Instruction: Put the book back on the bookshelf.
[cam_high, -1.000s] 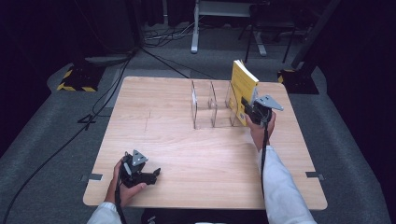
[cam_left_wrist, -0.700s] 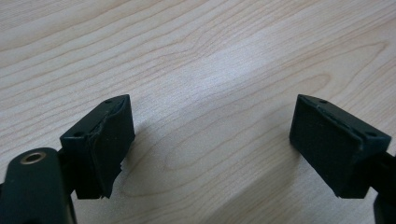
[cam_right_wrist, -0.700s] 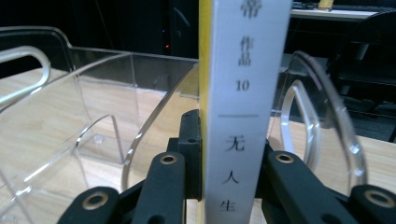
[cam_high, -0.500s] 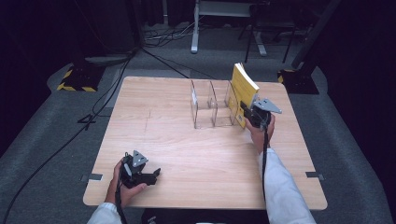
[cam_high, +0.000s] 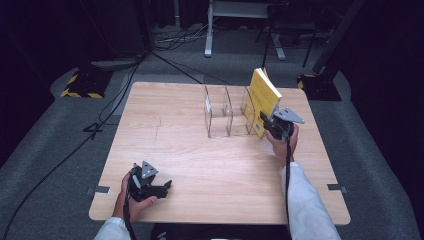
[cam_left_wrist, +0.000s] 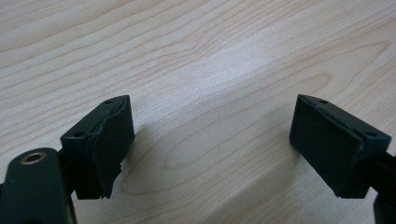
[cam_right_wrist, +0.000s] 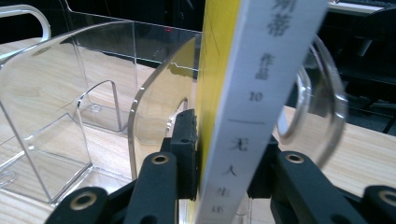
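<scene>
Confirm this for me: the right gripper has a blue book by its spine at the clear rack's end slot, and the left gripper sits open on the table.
Not quite: the book is yellow, not blue, as the high view shows. The rest stands: the right gripper has it by the spine at the clear rack's end slot, its jaws just easing open, and the left gripper sits open on the table.

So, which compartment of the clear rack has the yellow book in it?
The rightmost compartment of the clear rack, nearest the right gripper, holds the yellow book. The other two compartments stand empty.
</scene>
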